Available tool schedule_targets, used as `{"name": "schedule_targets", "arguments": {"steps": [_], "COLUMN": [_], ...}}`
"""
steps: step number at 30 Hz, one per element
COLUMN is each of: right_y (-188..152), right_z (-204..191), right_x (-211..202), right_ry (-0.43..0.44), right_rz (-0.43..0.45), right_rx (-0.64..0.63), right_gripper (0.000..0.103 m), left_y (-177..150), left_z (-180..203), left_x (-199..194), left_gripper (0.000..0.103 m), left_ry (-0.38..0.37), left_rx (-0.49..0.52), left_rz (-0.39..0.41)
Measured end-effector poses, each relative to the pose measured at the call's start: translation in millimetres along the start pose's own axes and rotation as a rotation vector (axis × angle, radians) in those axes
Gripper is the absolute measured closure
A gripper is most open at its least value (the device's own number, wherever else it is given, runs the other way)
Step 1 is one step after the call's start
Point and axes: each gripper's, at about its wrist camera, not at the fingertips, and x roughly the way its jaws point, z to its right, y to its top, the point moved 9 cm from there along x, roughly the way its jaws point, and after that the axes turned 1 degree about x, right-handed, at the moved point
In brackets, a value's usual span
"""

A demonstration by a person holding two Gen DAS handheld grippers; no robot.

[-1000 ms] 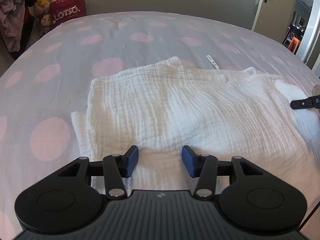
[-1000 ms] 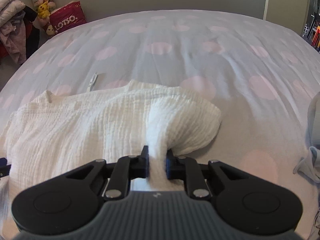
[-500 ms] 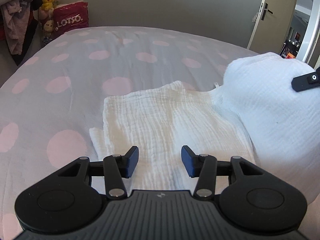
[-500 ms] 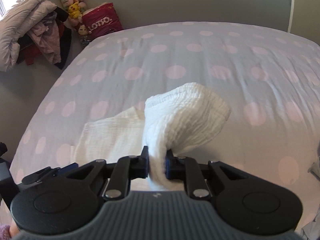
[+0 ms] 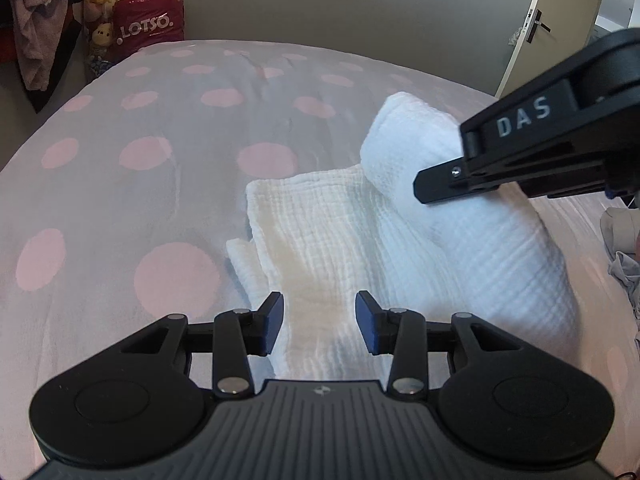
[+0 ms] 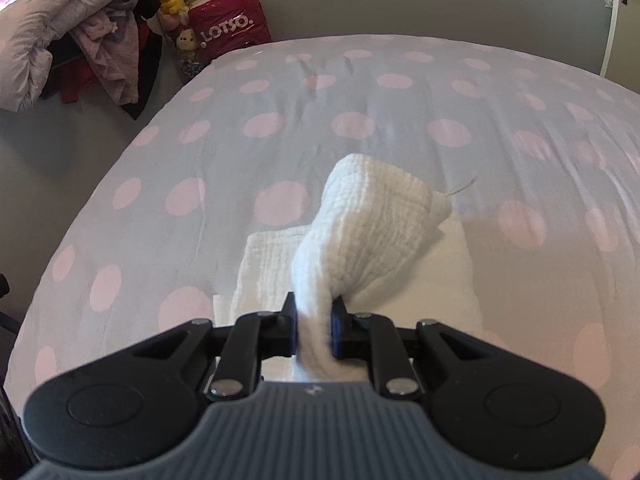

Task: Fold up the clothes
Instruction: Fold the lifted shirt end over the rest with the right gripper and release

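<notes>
Nearest, at 6 o'clock in the left view, the left gripper (image 5: 319, 322) hovers over the white garment (image 5: 320, 240), jaws closing, pads clear of cloth. The right gripper (image 6: 313, 326) pinches a raised fold of the garment above the spotted bed (image 6: 280, 128). Step in hand: folding over. Next, I judge: lay the fold toward 9 o'clock, edges aligned.
</notes>
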Motion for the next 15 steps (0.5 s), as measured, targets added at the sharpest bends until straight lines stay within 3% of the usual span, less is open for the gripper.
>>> {"name": "schedule_targets", "arguments": {"steps": [9,13,15], "right_y": [-25,-26,-24], "right_z": [-11,-12,-12], "right_x": [36,33,23], "right_ry": [0.060,0.129,0.174], "right_rz": [-0.080,-0.076,-0.065], "right_rx": [-0.009,0.008,0.019], "right_gripper": [0.084,0.065,0.064], "left_y": [-4,-5,-4], "left_z": [-12,-11,-12], "left_x": [10,10,9], "left_gripper": [0.066,0.066,0.066], "left_ry": [0.010,0.011,0.010], "left_rx": [-0.019,-0.022,-0.028], "left_rz": [-0.024,-0.027,-0.023]}}
